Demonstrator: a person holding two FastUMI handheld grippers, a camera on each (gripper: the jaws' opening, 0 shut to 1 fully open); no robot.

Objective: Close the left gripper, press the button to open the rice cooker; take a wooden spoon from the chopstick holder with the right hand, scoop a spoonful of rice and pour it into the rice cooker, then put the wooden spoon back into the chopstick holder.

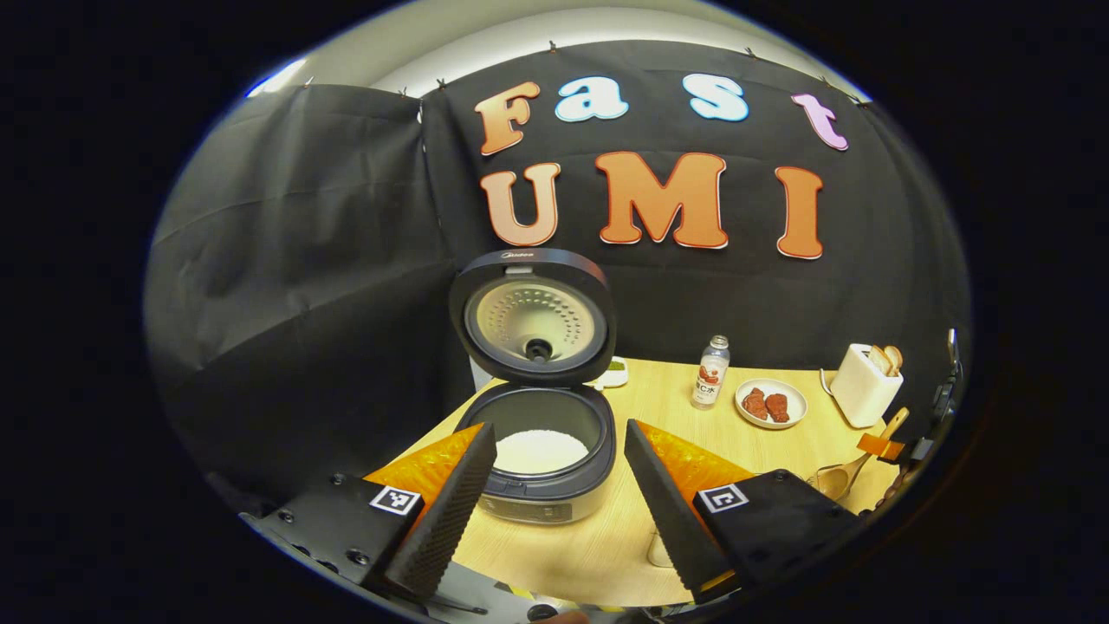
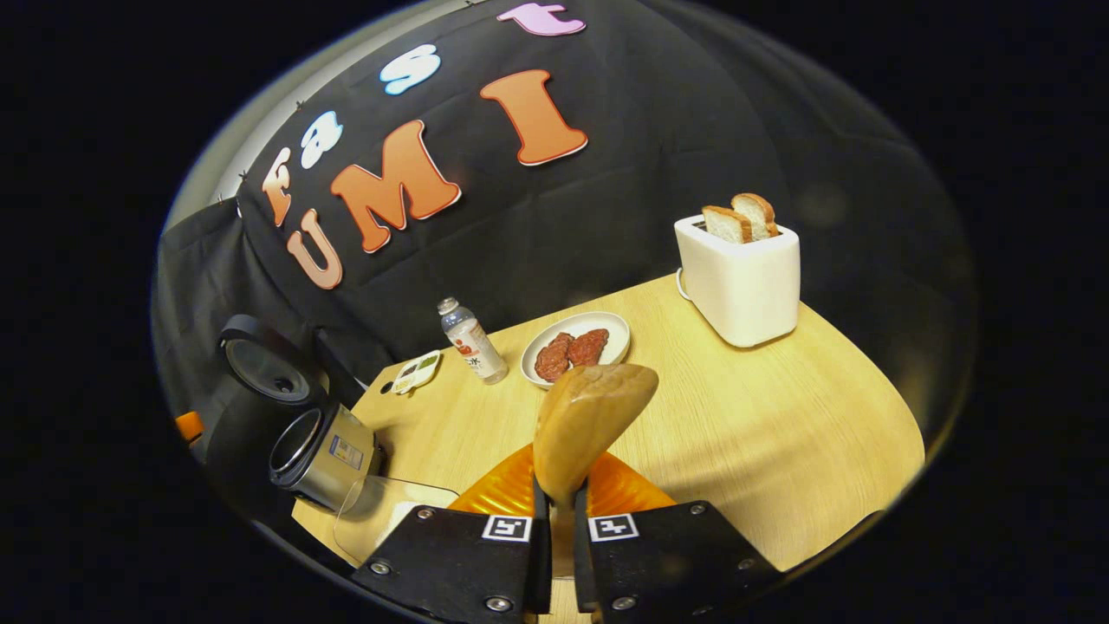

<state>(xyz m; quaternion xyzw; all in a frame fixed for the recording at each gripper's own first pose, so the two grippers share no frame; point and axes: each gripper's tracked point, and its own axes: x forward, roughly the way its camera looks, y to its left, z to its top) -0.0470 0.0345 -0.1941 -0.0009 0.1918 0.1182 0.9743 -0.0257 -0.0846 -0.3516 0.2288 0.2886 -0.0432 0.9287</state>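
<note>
At the left edge of the surface the rice cooker (image 1: pixel 539 451) stands with its lid (image 1: pixel 532 314) swung up, so I count the button press as done. White rice shows in the pot (image 1: pixel 539 449), but I can't tell whether that is a poured spoonful or what was there already.

My right gripper (image 2: pixel 554 498) is pinching the wooden spoon (image 2: pixel 582 426) by its handle, jaws pressed tight on it, bowl (image 2: pixel 589 407) up and forward. The bowl looks bare in the right gripper view; I see no rice on it, though its hollow may face away from me. In the left gripper view that spoon (image 1: pixel 853 468) sits out toward the right edge of the surface, well apart from the cooker.

My left gripper (image 1: pixel 554 485) is spread, its fingers (image 1: pixel 446 511) framing the cooker and touching nothing.

I can't make out the chopstick holder. A clear container (image 2: pixel 385 513) stands near the front edge beside the cooker; its contents I cannot read.

My judgement: cooker opened, spoon taken; either the scoop and pour are left, or only the return to the holder. The empty-looking bowl fits both.

Beyond these, a bottle (image 2: pixel 472 341), a plate (image 2: pixel 606 325) and a toaster (image 2: pixel 741 273) stand along the far edge.
</note>
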